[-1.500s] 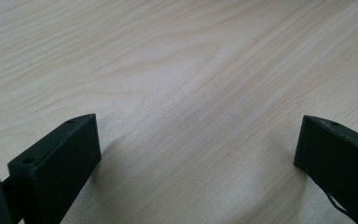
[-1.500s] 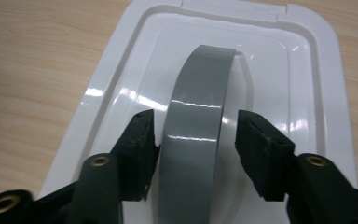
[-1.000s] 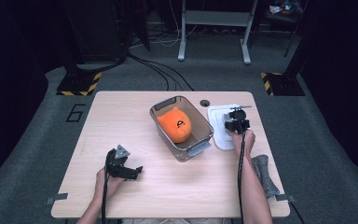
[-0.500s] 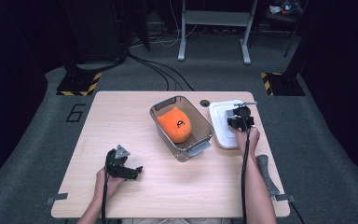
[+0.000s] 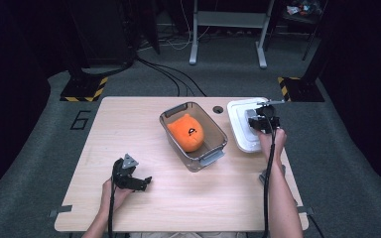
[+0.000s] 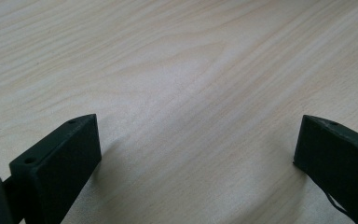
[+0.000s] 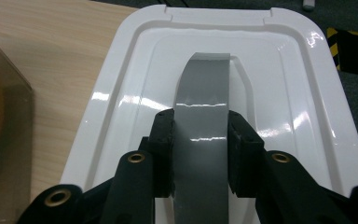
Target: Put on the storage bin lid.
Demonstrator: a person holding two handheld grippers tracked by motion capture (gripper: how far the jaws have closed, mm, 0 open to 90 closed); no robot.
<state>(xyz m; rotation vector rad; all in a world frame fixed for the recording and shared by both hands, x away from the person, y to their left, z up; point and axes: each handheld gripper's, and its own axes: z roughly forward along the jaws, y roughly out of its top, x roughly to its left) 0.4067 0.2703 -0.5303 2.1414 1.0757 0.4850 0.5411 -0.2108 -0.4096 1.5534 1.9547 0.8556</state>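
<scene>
Near the far right corner of the counter (image 5: 129,124), the right gripper (image 7: 200,140) has its jaws pinched on the grey handle (image 7: 200,98) of the white lid (image 7: 121,93). In the right gripper view one black jaw presses each side of that arched grey strap, so it's a proper squeeze and not just a hover. The lid itself lies flat on the counter, glossy, with a raised rim all round, and its far edge sits about at the counter's far edge. In the high view the lid (image 5: 238,129) runs along the right edge, with the right gripper (image 5: 263,121) on top of it and the person's forearm coming up from the near edge.

Just beside the lid, toward the middle of the counter, there's a clear plastic bin (image 5: 213,146) with grey latches, turned a bit askew to the counter's edges. An orange plush toy (image 5: 187,132) sits inside it. Bin and lid look close but I can't tell if they actually touch.

Over near the near left corner, the left gripper (image 5: 129,176) rests low over bare wood. Its jaws are spread wide with nothing between them, just wood grain in the left gripper view (image 6: 198,154). It's well apart from the bin.
</scene>
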